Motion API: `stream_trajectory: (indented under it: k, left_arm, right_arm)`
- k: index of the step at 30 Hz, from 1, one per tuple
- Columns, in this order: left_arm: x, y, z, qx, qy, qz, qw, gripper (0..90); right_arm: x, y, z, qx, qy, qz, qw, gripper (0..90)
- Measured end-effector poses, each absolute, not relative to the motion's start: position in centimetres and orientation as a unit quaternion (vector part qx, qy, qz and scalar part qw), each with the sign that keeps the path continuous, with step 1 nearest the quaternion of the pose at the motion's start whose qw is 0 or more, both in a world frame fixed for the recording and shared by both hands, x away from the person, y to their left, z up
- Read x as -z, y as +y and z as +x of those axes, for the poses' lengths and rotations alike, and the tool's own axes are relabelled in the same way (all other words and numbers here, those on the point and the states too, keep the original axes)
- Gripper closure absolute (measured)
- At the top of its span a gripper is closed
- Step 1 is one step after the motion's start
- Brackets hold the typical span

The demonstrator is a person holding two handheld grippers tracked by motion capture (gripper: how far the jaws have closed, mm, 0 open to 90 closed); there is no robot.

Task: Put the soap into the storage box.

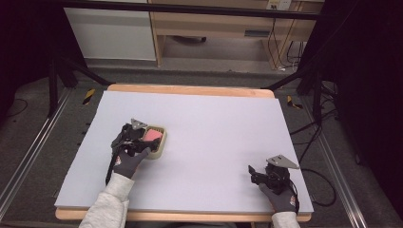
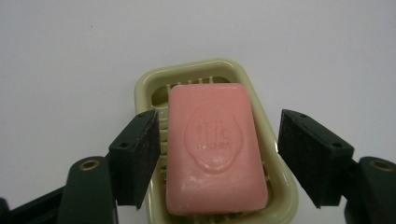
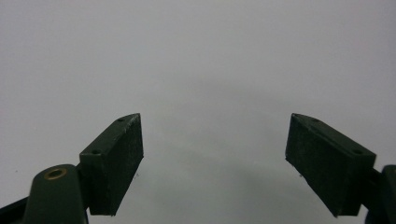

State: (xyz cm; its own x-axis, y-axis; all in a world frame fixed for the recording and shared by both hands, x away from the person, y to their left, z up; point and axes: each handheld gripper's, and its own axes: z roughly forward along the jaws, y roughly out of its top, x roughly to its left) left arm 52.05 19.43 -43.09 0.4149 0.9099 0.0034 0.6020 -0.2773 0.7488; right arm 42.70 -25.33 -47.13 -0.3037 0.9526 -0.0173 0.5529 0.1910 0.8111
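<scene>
A pink bar of soap (image 2: 215,149) with a stamped oval mark lies in a pale green soap dish (image 2: 187,70). In the high view the dish (image 1: 157,153) sits on the left half of the table with the soap (image 1: 153,135) in it. My left gripper (image 2: 217,116) is open, its pads on either side of the soap with a small gap on each side. From above, the left gripper (image 1: 141,140) hangs over the dish's near left side. My right gripper (image 1: 252,172) rests open near the table's front right, with nothing between its jaws (image 3: 215,119).
A pale lilac sheet (image 1: 214,118) covers the wooden table, whose edge (image 1: 190,89) shows at the back. Dark stand legs and cables lie on the floor to both sides. A light wooden cabinet (image 1: 214,23) stands beyond the table.
</scene>
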Motion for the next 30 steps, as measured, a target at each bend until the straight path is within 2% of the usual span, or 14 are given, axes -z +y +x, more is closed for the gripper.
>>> stream_trajectory:
  k: [21,30]
  left_arm:
    - [42.2,22.5,47.5,-0.244,0.471,0.749,0.395,21.6]
    - [43.3,24.4,45.9,-0.257,0.477,0.745,0.389,21.1]
  right_arm:
    - [47.2,-25.7,42.6,-0.361,0.714,0.529,0.281,18.6]
    - [47.2,-25.9,42.6,-0.36,0.711,0.533,0.283,17.8]
